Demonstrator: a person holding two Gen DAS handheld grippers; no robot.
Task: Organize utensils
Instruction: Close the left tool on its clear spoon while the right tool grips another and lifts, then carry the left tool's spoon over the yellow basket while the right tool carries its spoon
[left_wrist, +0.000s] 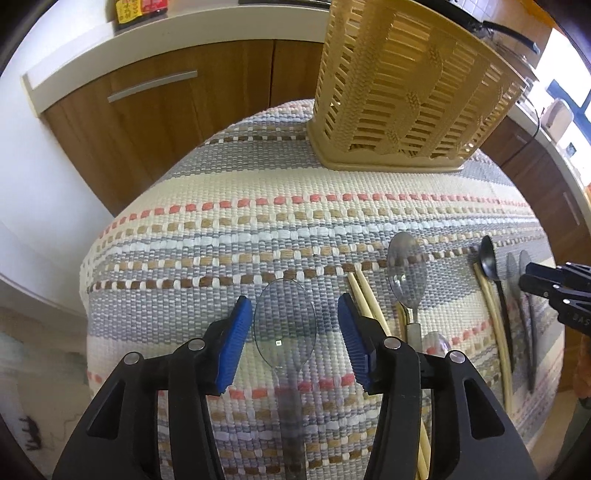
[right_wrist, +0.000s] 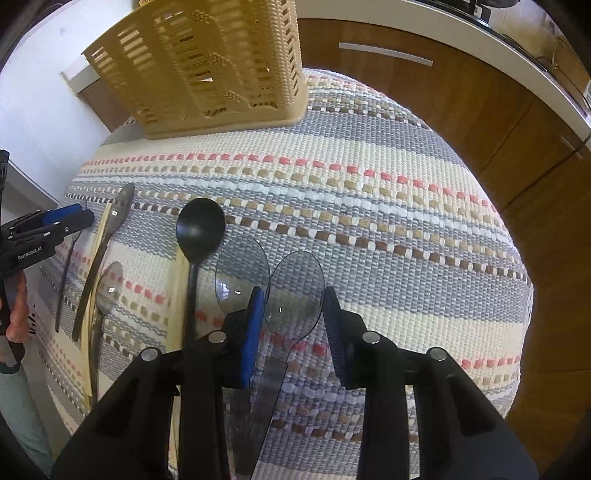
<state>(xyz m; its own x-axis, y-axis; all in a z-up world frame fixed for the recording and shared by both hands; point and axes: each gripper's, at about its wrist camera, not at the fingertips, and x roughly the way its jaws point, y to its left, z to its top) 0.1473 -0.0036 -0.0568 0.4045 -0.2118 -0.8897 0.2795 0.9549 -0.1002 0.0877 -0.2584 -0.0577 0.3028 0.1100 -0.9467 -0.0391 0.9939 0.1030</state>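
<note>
Tackling a row of utensils on a striped cloth (left_wrist: 258, 206), with none yet seen in the tan basket (left_wrist: 406, 92) at the far edge. Straddling the bowl of a clear spoon (left_wrist: 284, 332) at the left end of the row with the left gripper (left_wrist: 293, 299), blue pads held wide and off it on both sides, nothing gripped. Pinching a second clear spoon (right_wrist: 295, 273) at the right end with the right gripper (right_wrist: 293, 291), pads closed against both edges of its bowl. Lying between the two: chopsticks (left_wrist: 364, 295), a metal spoon (left_wrist: 406, 269), a small spoon (left_wrist: 437, 343), a black spoon (right_wrist: 200, 229) and a third clear spoon (right_wrist: 242, 269) just beside the pinched one. Judged barely begun: every piece in view either flat on the cloth or only just taken between pads, all well apart from the basket, sorting into it not yet started. Basket top cropped in both views, so contents not fully checkable.
</note>
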